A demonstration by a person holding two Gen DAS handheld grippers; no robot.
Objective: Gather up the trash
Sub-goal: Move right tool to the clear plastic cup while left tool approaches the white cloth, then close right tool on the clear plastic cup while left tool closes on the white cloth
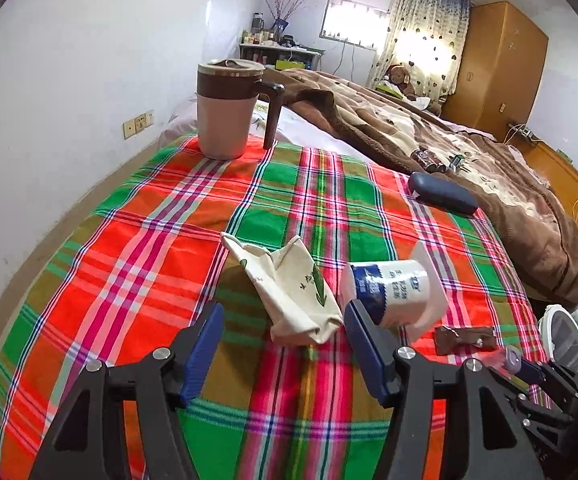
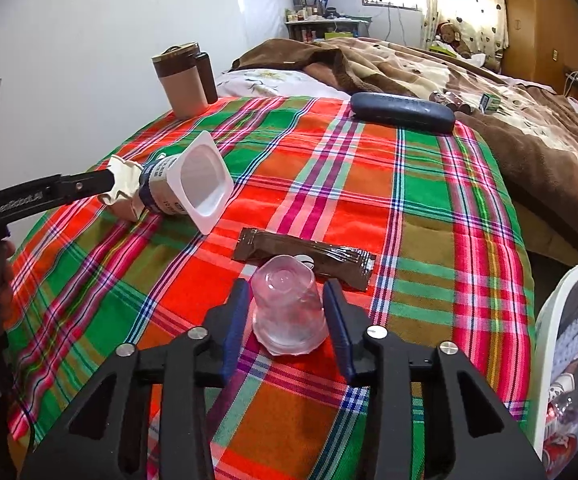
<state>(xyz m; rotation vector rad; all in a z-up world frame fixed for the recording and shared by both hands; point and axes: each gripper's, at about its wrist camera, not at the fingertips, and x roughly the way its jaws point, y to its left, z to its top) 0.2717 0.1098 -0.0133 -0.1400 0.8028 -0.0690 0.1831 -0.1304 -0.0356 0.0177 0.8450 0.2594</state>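
Trash lies scattered on a plaid cloth (image 2: 429,184) spread over a bed; in the right wrist view the right gripper (image 2: 285,304) at lower centre has its blue pads closed against both sides of a clear plastic cup (image 2: 287,308), which sits upside down and looks slightly crumpled at its rim; just behind the cup lies a brown wrapper (image 2: 329,256), flat on the cloth; at the left of that frame a white yogurt cup (image 2: 193,188) lies tipped on its side, mouth toward the camera, beside a crumpled paper carton (image 2: 123,192); in the left wrist view the left gripper (image 1: 285,340) stands about half open at lower centre, nothing pressed between its pads, with the carton (image 1: 289,292) just ahead of the gap and the yogurt cup (image 1: 393,288) close to the right-hand finger; a lidded mug (image 1: 229,112) stands upright at upper left; a dark glasses case (image 1: 441,196) lies toward the right by a brown blanket (image 1: 509,184); a white bin (image 2: 553,344) shows at the lower right edge.
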